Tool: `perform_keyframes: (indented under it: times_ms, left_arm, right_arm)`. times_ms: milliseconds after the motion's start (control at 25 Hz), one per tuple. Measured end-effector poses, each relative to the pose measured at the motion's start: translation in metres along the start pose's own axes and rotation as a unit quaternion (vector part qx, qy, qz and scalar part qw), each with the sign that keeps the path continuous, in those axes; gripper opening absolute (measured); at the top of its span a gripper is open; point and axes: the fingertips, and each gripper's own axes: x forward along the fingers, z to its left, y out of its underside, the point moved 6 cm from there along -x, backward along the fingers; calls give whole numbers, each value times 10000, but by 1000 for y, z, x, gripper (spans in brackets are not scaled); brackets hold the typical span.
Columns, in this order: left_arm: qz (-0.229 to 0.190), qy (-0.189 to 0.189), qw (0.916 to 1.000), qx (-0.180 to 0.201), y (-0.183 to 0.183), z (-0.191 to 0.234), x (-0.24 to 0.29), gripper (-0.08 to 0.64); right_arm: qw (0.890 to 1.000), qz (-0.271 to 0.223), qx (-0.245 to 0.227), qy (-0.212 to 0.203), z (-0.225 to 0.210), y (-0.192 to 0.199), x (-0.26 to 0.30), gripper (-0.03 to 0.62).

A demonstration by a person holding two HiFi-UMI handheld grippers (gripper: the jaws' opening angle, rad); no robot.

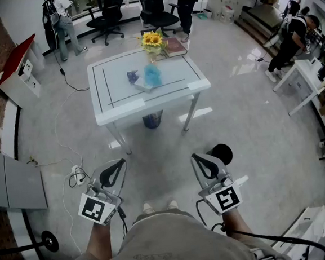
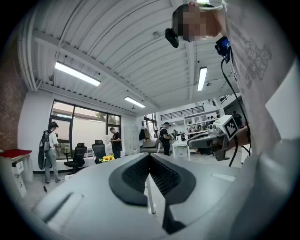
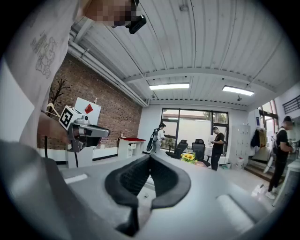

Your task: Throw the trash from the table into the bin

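Left gripper [image 1: 119, 163], right gripper [image 1: 196, 157]: closed, empty

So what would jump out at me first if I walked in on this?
The white table in the middle of the floor, with yellow sunflowers at its far edge and a crumpled blue wad near its centre. Nearer, at the bottom of the head view, the left gripper and right gripper point toward it, jaws together and empty.

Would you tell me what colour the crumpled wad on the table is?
The wad is light blue; head view.
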Motion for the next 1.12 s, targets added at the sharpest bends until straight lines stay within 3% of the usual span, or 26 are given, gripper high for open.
perform_keyframes:
  times_ms: [1120]
  left_arm:
    - [85, -100, 9997, -193, -1, -17, 37, -11]
  right_arm:
    - [9997, 69, 216, 78, -45, 19, -10, 2]
